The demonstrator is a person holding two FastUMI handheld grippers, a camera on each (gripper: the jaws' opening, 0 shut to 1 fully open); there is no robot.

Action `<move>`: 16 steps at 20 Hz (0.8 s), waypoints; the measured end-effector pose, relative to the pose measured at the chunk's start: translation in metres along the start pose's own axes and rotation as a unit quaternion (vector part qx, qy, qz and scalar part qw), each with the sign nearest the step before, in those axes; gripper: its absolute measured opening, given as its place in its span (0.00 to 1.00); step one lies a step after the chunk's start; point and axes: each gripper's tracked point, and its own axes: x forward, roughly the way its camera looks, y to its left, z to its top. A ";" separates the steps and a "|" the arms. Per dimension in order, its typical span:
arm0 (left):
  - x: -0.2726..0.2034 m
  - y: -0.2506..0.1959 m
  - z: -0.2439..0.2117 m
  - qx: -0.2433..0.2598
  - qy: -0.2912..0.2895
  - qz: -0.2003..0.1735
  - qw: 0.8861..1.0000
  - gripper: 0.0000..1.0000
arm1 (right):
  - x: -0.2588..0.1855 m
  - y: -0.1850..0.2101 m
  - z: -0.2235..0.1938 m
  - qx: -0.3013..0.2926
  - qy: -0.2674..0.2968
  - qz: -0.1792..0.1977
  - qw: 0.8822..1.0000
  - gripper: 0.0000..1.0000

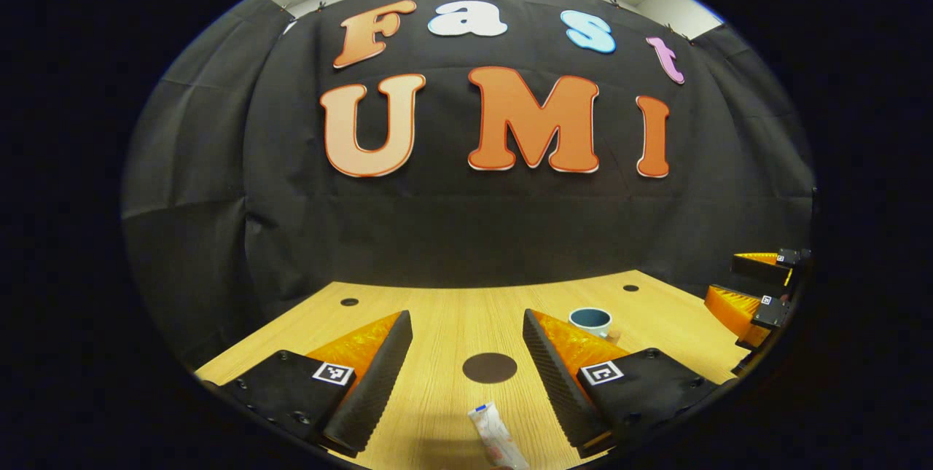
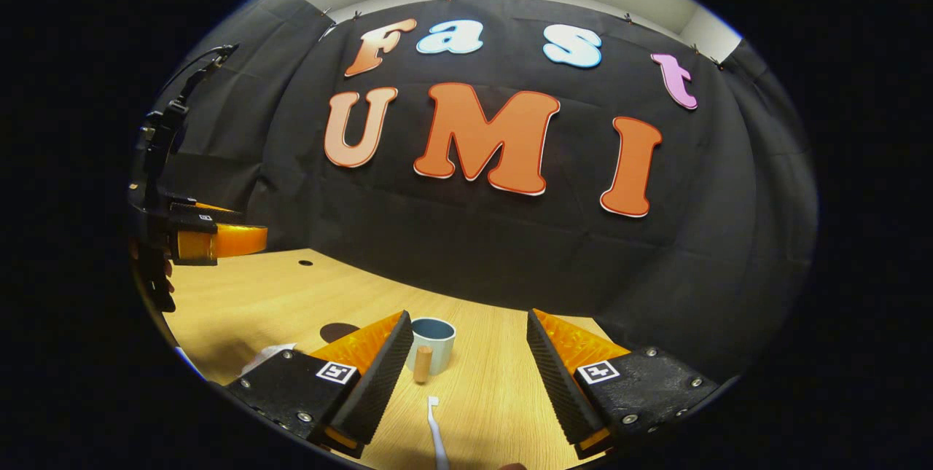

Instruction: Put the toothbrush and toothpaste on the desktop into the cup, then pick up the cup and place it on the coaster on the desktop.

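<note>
The toothbrush (image 2: 437, 432) is seen lying lengthwise between the wide-open fingers of the right hand-held gripper (image 2: 466, 368), the cup (image 2: 433, 343) just beyond, while the toothpaste (image 1: 497, 435) is framed likewise by the wide-open left hand-held gripper (image 1: 466, 361).

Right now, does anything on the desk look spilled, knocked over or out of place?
Nothing stands out. The cup stands upright, the toothpaste and toothbrush lie flat on the desk, and the coaster sits bare. No spill shows. Both grippers hang open above the desk.
</note>
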 end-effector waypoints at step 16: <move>-0.023 -0.009 -0.105 -0.050 0.250 -0.021 0.967 0.96 | 0.000 0.015 -0.101 0.033 0.212 0.051 0.975 0.89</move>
